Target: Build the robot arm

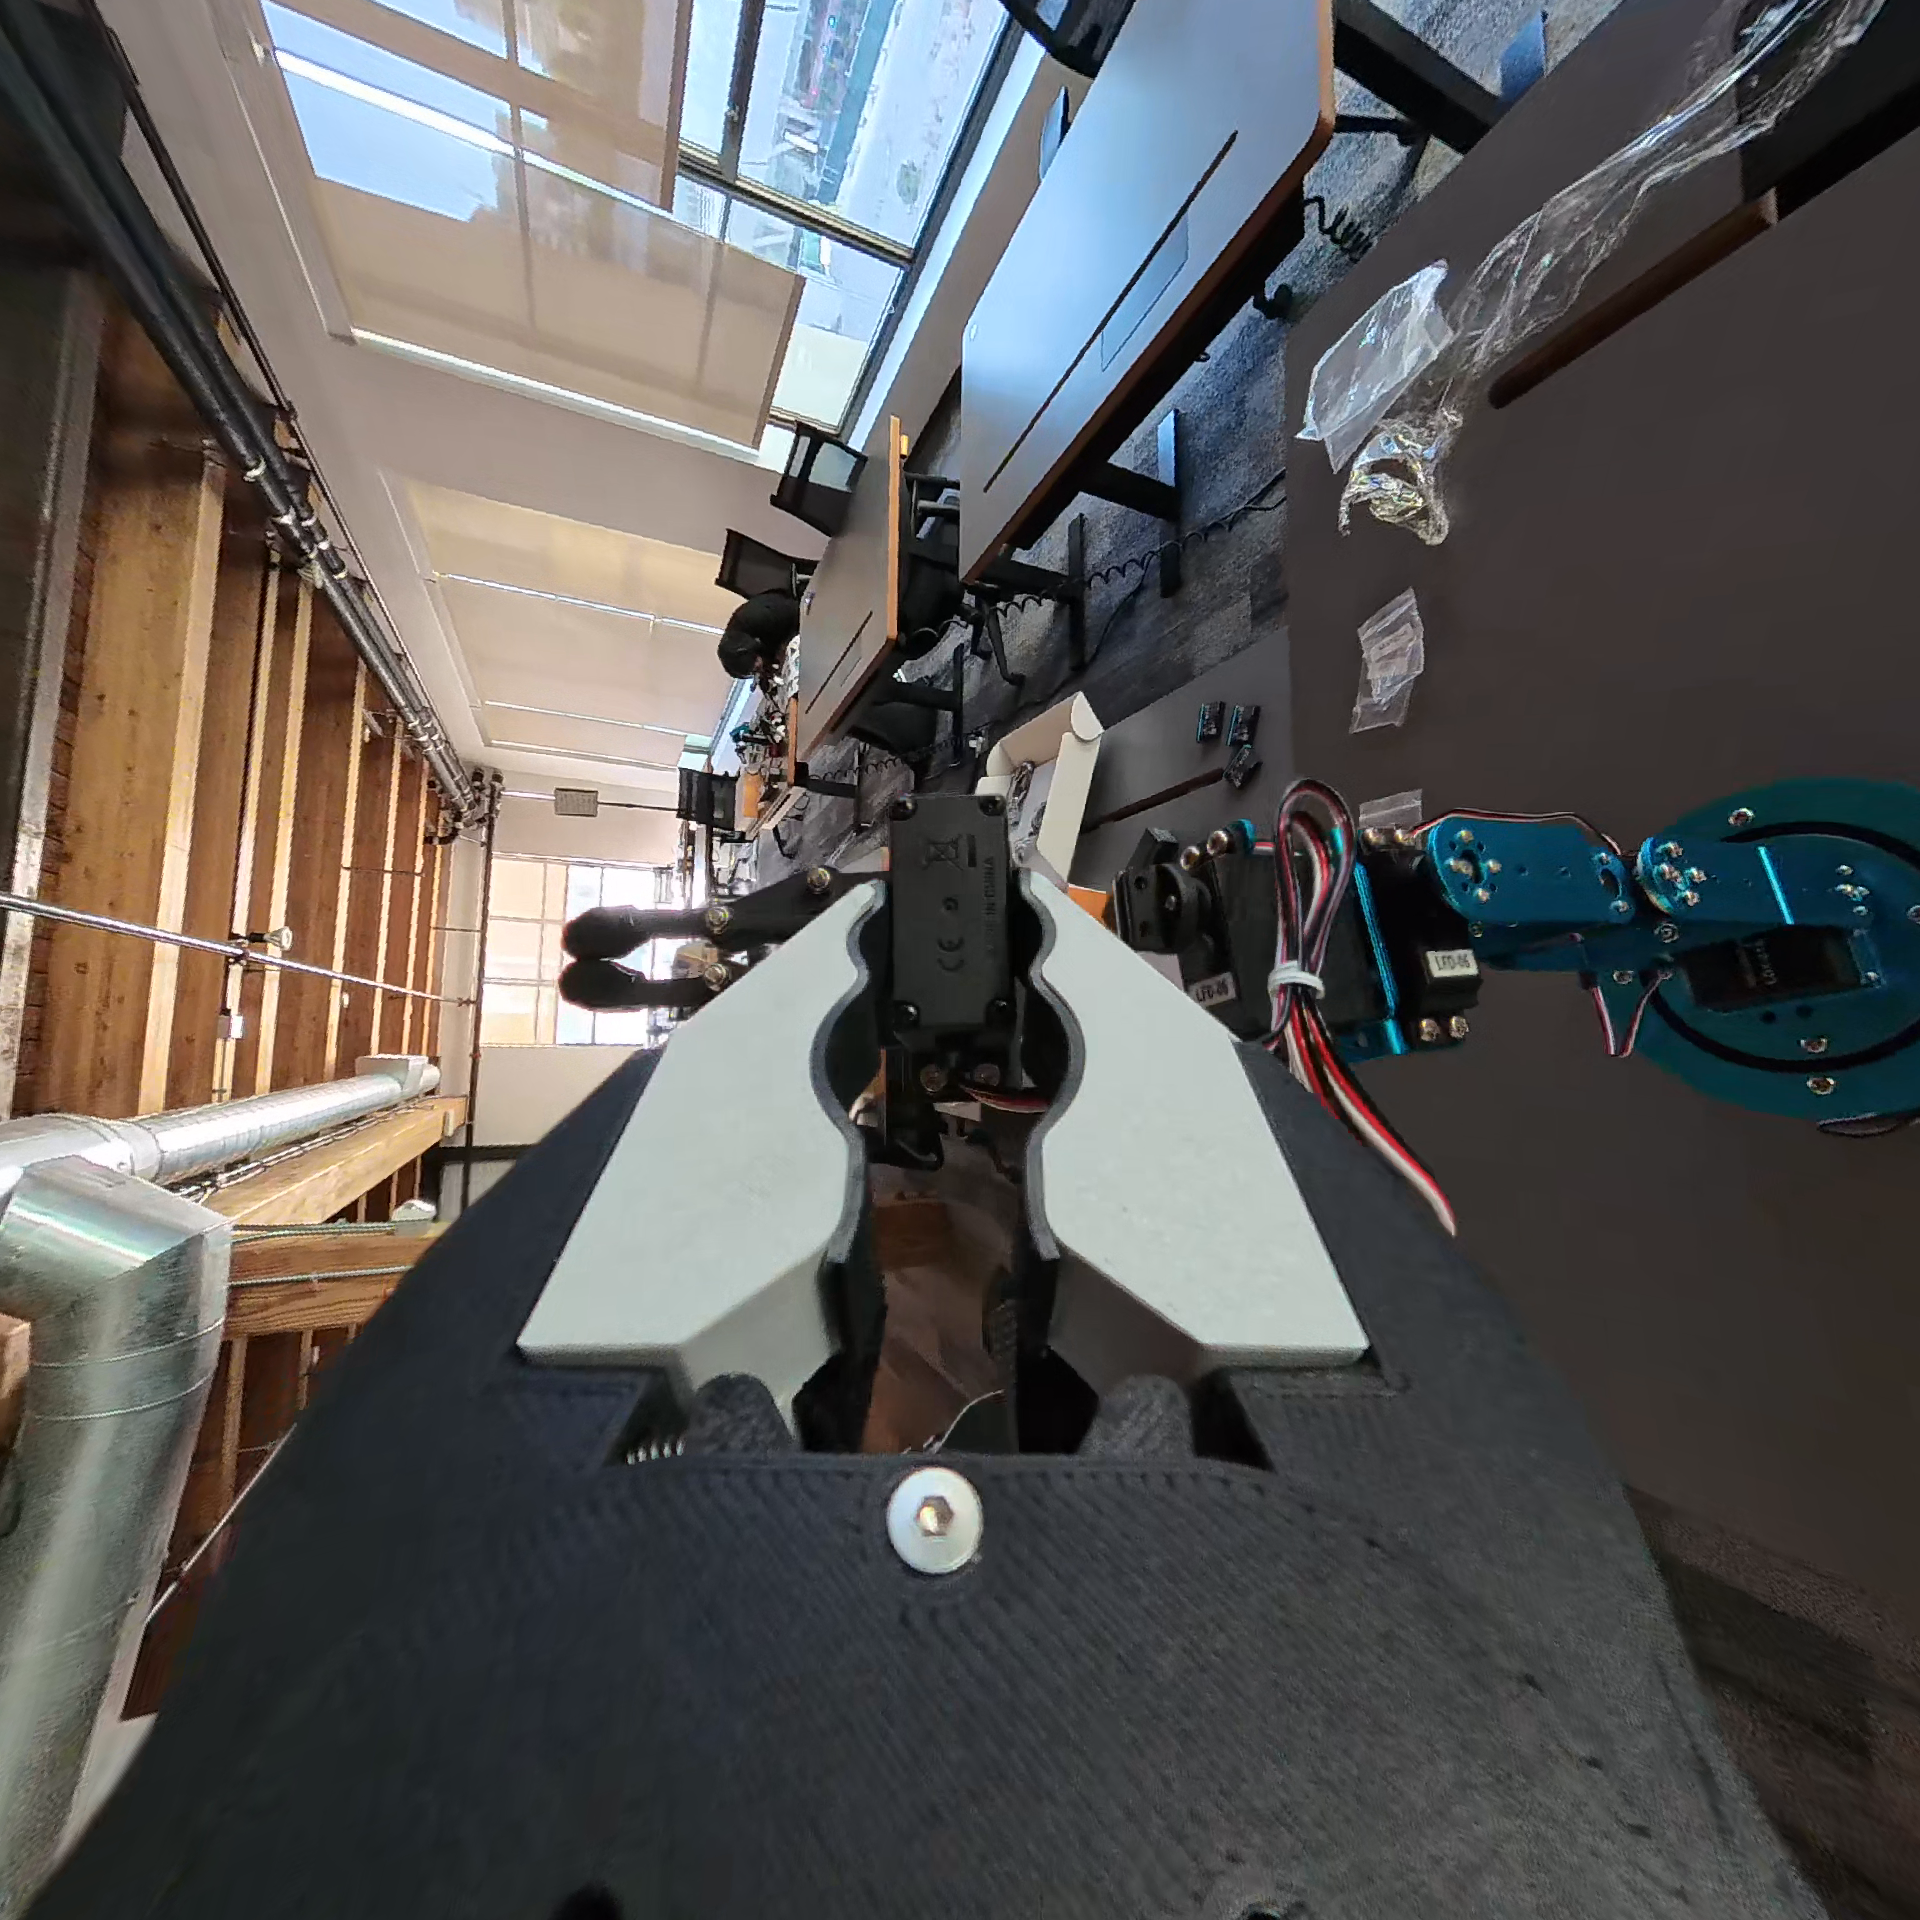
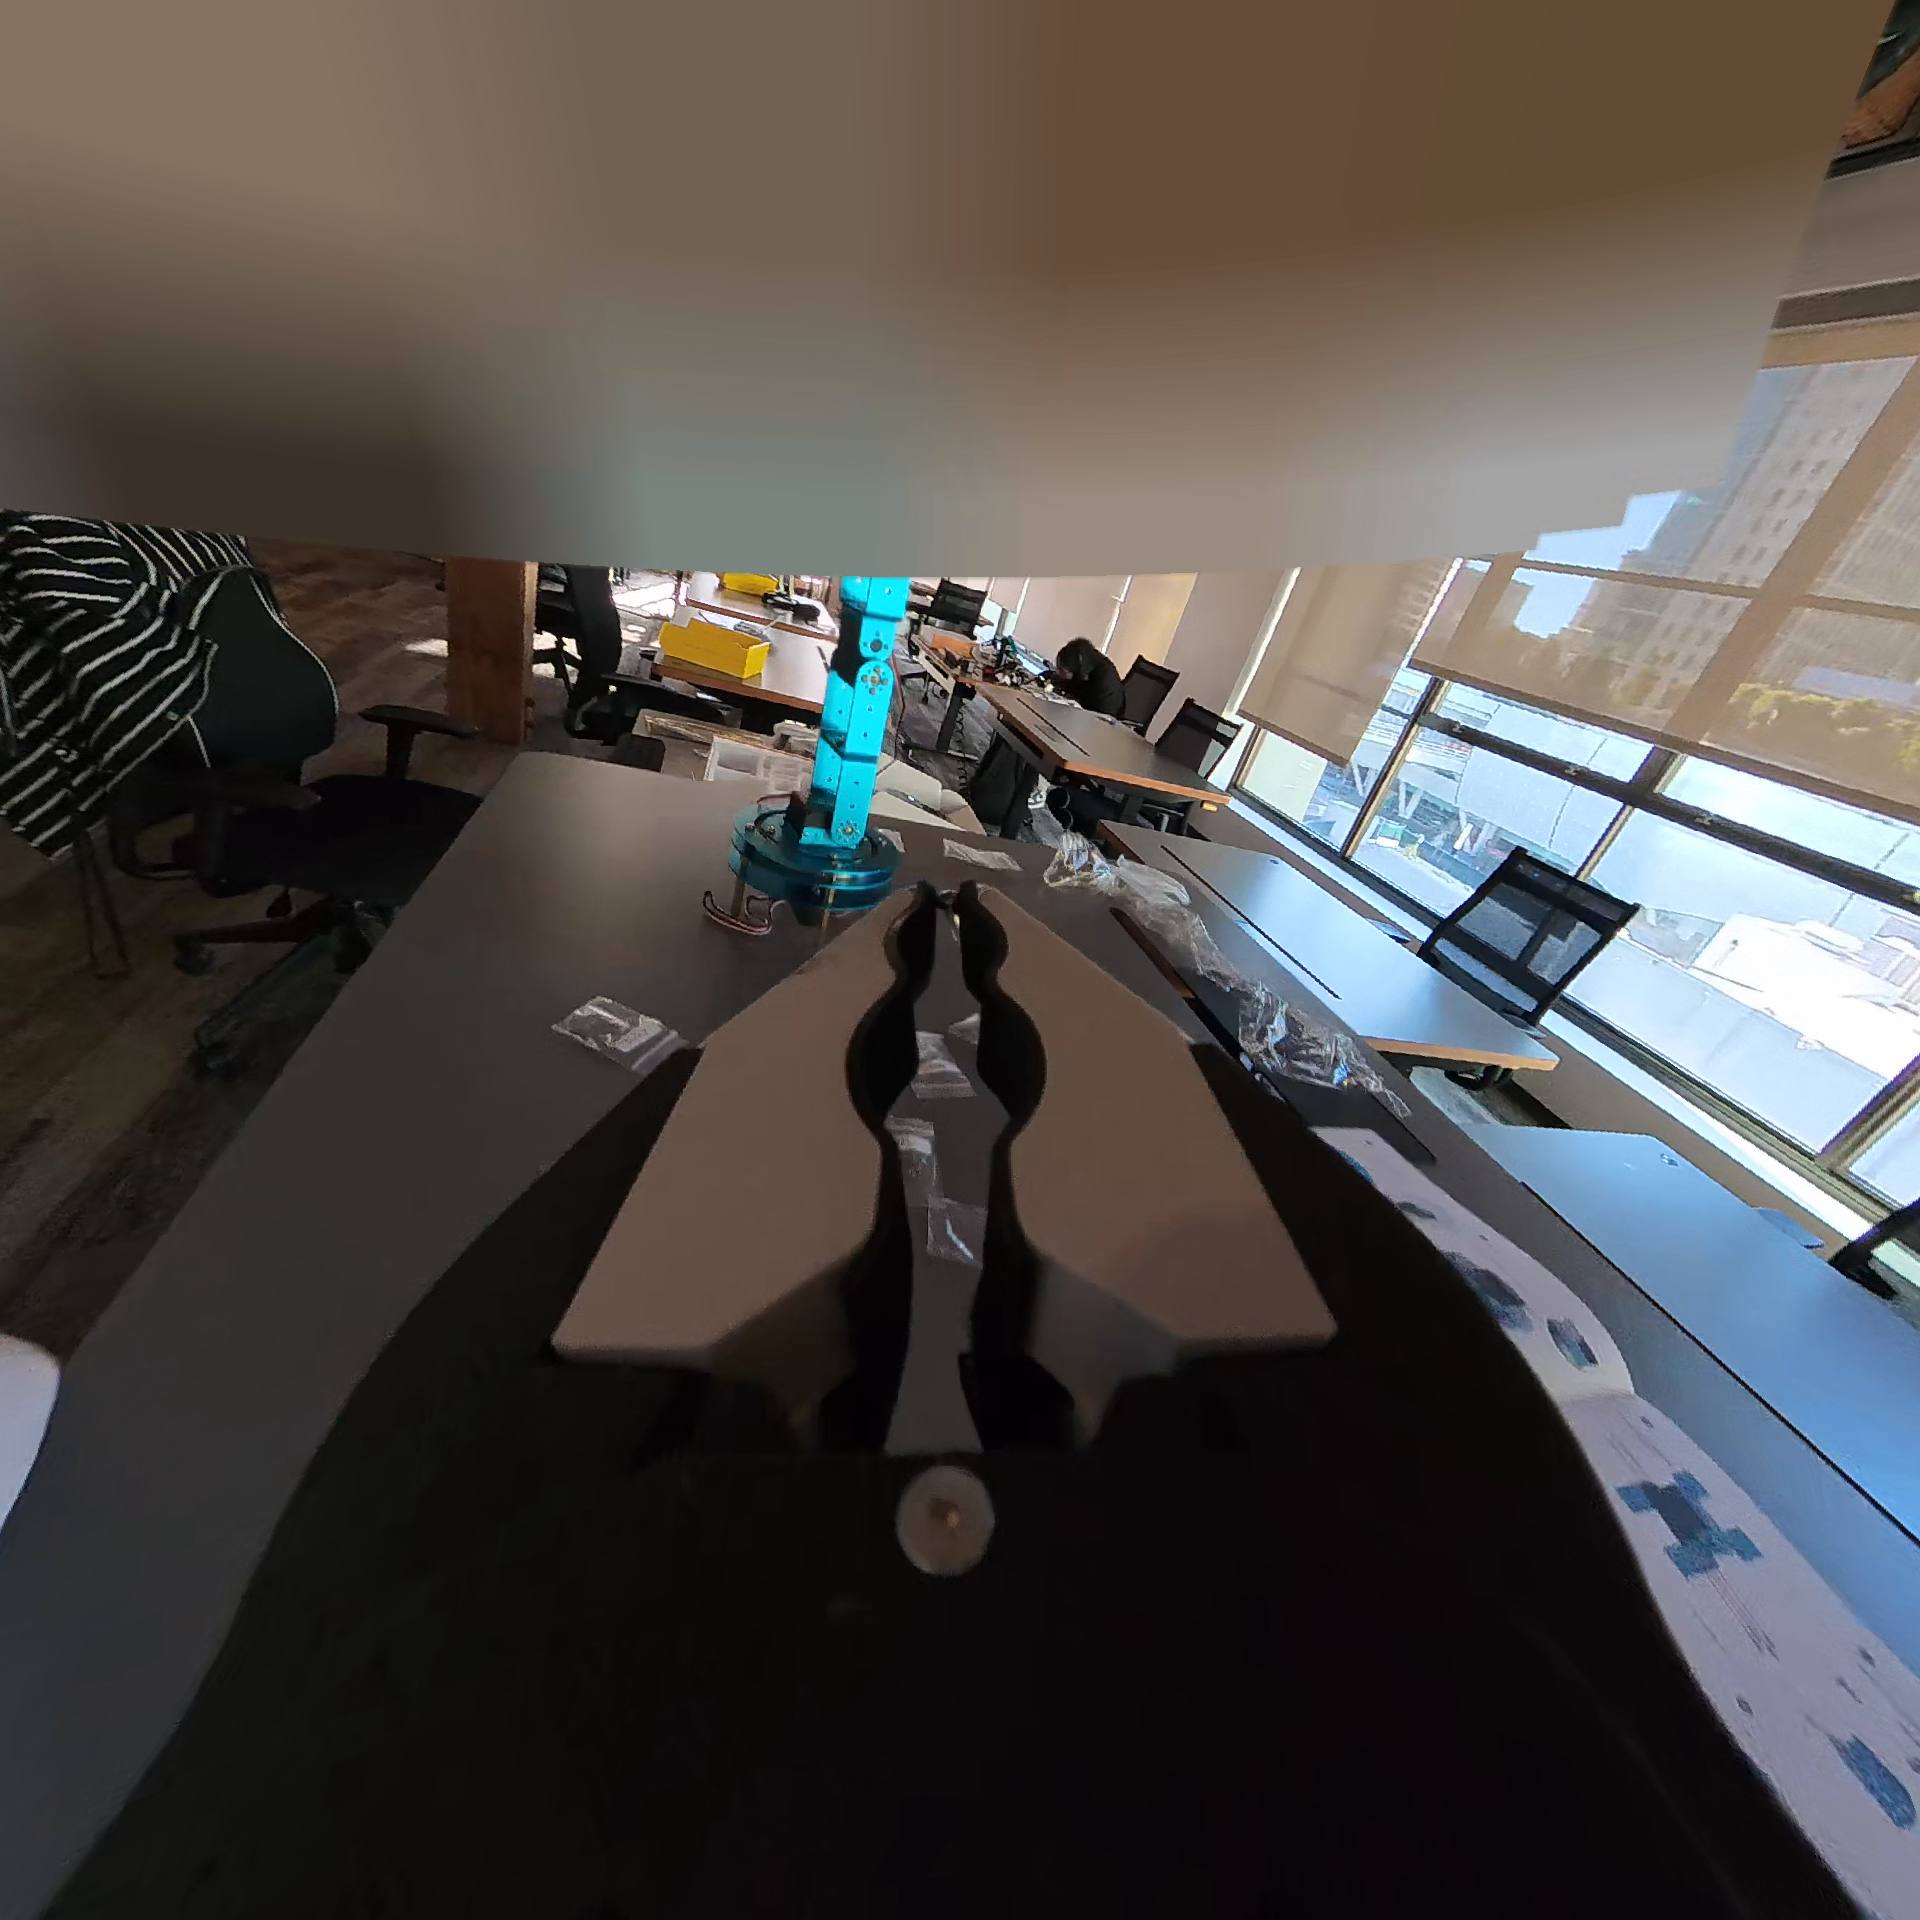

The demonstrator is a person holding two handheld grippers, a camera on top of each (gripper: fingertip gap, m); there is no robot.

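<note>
Clamped between the pale fingers of the left claw [image 1: 948,888]: a black boxy plastic servo block [image 1: 948,956], pinched on both flat sides. Joined to that block on its left, a small black two-fingered pincer [image 1: 644,956], its rubbery tips close together. To the block's right, more black servos, then the blue anodised metal robot arm [image 1: 1507,914] running to its round blue base plate [image 1: 1829,1039] on the dark grey table [image 1: 1610,623]. Looped along the arm, tied with a white zip tie, a bundle of red, white and black wires [image 1: 1299,935]. Farther off on the same table: a crumpled sheet of clear plastic wrap [image 1: 1392,457], a small clear zip bag [image 1: 1387,660] and an open white cardboard box [image 1: 1070,769].

Held above the near end of the table [image 2: 468,987], the right claw [image 2: 940,896], narrow, tips all but meeting; between them a tiny pale glint, too small to tell. Beyond the tips, near the table's middle, the blue arm [image 2: 857,707] upright on its base [image 2: 810,868]. Scattered nearer: small zip bags [image 2: 613,1023] to the left, the clear wrap [image 2: 1247,997] to the right. At the near right, a white sheet with blue marks [image 2: 1662,1507]. Draped over a black office chair [image 2: 270,675] at far left, a black-and-white striped garment [image 2: 83,644]
</note>
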